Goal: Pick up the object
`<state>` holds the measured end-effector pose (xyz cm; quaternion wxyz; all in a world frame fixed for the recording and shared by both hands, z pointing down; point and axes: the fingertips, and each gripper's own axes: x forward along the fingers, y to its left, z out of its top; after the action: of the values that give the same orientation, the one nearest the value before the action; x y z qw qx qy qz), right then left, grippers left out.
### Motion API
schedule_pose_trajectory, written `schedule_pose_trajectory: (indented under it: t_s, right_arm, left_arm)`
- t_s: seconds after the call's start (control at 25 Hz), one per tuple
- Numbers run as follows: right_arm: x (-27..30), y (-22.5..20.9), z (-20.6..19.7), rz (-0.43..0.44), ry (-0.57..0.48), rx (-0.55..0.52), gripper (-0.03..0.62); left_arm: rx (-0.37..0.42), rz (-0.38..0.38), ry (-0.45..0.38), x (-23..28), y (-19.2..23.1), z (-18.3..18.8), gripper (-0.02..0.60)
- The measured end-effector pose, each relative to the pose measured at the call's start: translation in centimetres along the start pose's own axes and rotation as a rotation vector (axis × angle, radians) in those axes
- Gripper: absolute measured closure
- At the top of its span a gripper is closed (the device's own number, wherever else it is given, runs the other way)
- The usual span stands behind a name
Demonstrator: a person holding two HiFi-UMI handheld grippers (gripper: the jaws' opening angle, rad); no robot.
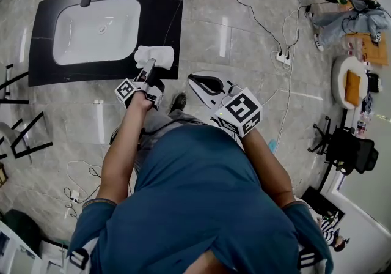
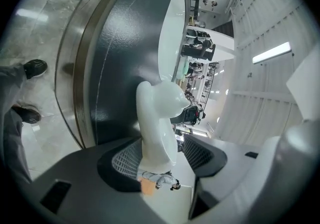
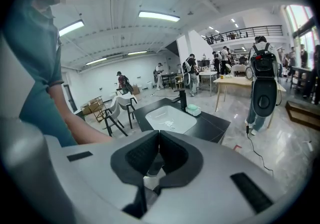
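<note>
Nearest to the person's body, the right claw (image 3: 157, 140) is closed on nothing and stays well apart from the work. Further out, the left claw (image 2: 162, 157) stands wide open, and the white object (image 2: 156, 118) is already between its 2 pads. The object is close against one pad, though I cannot tell if it touches, and a clear gap remains to the other. It looks glossy, smooth and hard, so I judge it stiff, slippery, rather light and perhaps fragile. The best hold seems the straight body below the rounded bumps, with a gentle, even squeeze. It rests on the black worktop (image 1: 166, 3), at the near corner, just beside the white sink (image 1: 96, 29).
</note>
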<state>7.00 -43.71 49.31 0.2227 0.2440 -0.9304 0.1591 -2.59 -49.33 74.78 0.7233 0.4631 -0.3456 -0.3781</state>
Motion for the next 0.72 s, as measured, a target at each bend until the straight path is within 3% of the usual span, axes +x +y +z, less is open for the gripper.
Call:
schedule_pose_trajectory:
  t_s: [0.2, 0.36, 0.72]
  right_arm:
    - [0.2, -0.5, -0.3, 0.001, 0.011, 0.009, 0.579]
    - [0.4, -1.0, -0.6, 0.0, 0.021, 0.024, 0.579]
    - [2.5, -0.6, -1.1, 0.049, 0.063, 0.031, 0.579]
  left_arm:
    - [-0.06, 0.024, -0.019, 0.0, 0.8, 0.6, 0.445]
    - [-0.086, 0.035, -0.015, 0.0, 0.9, 0.5, 0.453]
    - [-0.031, 0.041, 0.032, 0.1, 0.6, 0.9, 0.466]
